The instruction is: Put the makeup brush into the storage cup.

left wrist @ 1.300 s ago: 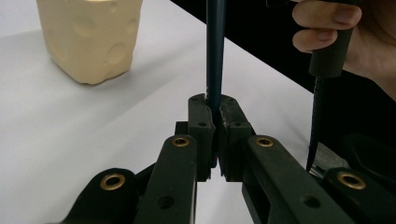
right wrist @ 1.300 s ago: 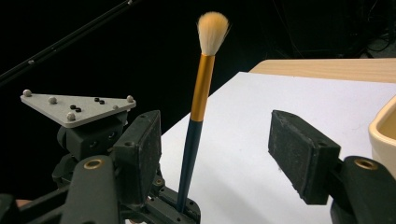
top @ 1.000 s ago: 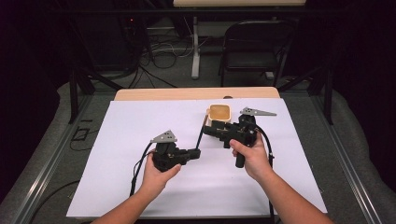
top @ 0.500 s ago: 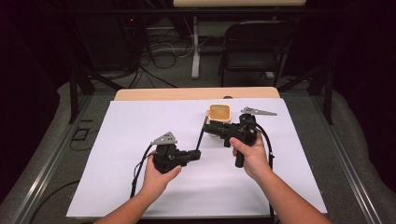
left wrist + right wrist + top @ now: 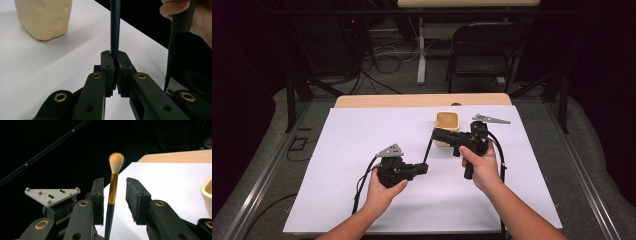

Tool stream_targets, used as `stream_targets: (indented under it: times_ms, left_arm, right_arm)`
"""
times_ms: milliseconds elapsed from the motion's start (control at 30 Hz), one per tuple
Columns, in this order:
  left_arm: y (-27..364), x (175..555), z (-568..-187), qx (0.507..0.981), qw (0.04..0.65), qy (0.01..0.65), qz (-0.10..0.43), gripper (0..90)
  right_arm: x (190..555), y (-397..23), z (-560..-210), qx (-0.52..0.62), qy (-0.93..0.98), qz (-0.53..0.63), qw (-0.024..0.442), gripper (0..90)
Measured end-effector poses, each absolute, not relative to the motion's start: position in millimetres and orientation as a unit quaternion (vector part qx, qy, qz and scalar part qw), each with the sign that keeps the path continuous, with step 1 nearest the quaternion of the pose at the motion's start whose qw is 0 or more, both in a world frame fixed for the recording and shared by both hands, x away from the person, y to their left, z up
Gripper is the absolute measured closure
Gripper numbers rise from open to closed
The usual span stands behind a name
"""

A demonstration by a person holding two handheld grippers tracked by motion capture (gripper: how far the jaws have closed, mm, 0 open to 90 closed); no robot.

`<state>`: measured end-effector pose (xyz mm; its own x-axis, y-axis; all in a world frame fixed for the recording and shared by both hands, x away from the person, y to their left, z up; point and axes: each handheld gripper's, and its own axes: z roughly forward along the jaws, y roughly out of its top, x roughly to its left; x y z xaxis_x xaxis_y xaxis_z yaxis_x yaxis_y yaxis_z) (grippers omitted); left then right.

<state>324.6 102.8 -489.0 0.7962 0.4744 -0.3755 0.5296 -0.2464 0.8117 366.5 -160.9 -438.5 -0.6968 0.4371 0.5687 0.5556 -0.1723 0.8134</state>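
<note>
**Handing the brush across: close squarely on the ferrule**

Since the earlier high views, both hands sit where they were, and the one change is at the right gripper (image 5: 438,134), whose jaws have just been closing around the brush. In the right gripper view, the slim paintbrush with a dark blue handle, gold metal ferrule and pale orange bristle tuft (image 5: 113,182) stands between the two black pads (image 5: 136,197), close against the left one, with a clear gap to the right one; I judge this gripper as not yet gripping.

The left gripper (image 5: 114,58) is clenched on the dark handle, pinching it near the lower end, as its own view shows. In the high view the brush (image 5: 428,148) runs as a thin line from the left gripper (image 5: 423,168) up and to the right toward the right gripper, above the white sheet covering the table (image 5: 362,150). A cream, square-mouthed plastic cup (image 5: 447,121) stands just beyond the right gripper, toward the far edge.

To do this step well:
- Keep the left clamp firm until the right pads press on both sides.
- Centre the brush between the pads, so closing does not push it sideways.
- Take hold on the ferrule or just below it, well clear of the bristles.
- Only then let the left gripper go; releasing early would probably drop the brush.
</note>
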Motion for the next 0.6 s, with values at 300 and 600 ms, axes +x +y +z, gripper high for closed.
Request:
stream_targets:
  times_ms: [300,600]
  left_arm:
    - [101.8,324.6,-490.3,0.788,0.526,0.319,-0.028,85.4]
    - [101.5,323.3,-492.4,0.786,0.527,0.321,-0.030,85.4]
  right_arm:
    - [366.0,-159.9,-438.9,-0.385,-0.643,-0.661,0.043,75.1]
    - [366.3,-158.7,-440.8,-0.385,-0.643,-0.661,0.049,79.4]
